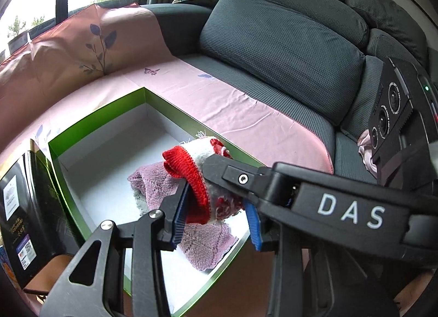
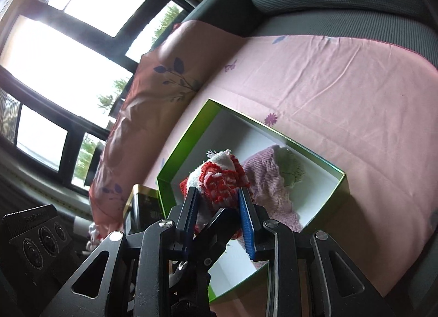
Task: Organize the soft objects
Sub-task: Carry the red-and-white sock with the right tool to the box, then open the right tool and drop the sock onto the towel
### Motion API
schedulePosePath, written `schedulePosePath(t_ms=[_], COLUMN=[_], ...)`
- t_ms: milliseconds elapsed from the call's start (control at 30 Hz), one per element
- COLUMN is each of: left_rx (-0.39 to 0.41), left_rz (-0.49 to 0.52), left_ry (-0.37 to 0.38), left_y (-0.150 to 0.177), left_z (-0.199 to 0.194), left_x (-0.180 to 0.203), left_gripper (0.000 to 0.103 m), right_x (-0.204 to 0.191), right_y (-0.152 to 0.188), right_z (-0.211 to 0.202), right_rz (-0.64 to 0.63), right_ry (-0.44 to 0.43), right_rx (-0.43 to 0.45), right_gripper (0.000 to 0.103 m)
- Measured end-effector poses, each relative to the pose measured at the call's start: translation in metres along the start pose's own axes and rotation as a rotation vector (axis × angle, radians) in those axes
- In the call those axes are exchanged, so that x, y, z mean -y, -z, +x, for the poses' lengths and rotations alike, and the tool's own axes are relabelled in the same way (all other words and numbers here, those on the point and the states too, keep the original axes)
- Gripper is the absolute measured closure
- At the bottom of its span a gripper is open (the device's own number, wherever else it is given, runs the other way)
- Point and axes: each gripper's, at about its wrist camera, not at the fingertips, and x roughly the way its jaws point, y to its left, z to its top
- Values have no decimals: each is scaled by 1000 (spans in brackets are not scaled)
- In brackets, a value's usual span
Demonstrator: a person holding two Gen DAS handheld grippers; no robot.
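Note:
A red and white knitted cloth hangs over the open green box, which has a white inside. My left gripper is shut on the cloth's lower part, blue pads on each side. My right gripper is shut on the same cloth, and its finger reaches in from the right in the left wrist view. A pink knitted cloth lies on the box floor under the held cloth, over a pale cloth.
The box sits on a pink flowered sheet spread over a grey sofa. A black and gold tin stands by the box's left side. Another pinkish cloth lies on the sofa to the right.

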Motion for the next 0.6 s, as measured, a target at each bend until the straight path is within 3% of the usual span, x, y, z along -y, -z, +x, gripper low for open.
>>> schedulePosePath(t_ms=[300, 400, 433, 533, 600], left_rx=[-78, -78, -71, -38, -13], left_rz=[-74, -106, -112, -132, -145], left_ry=[47, 18, 8, -11, -34], left_y=[5, 5, 4, 3, 4], left_z=[24, 19, 15, -2, -15], left_x=[-5, -9, -11, -17, -22], left_gripper=[65, 57, 56, 47, 39], right_x=[14, 10, 8, 3, -1], right_y=[-2, -1, 0, 2, 3], right_z=[6, 0, -2, -12, -18], right_rz=[34, 10, 3, -10, -26], right_ry=[118, 125, 122, 100, 87], right_rx=[-9, 3, 12, 47, 65], right_gripper=[71, 70, 67, 39, 35])
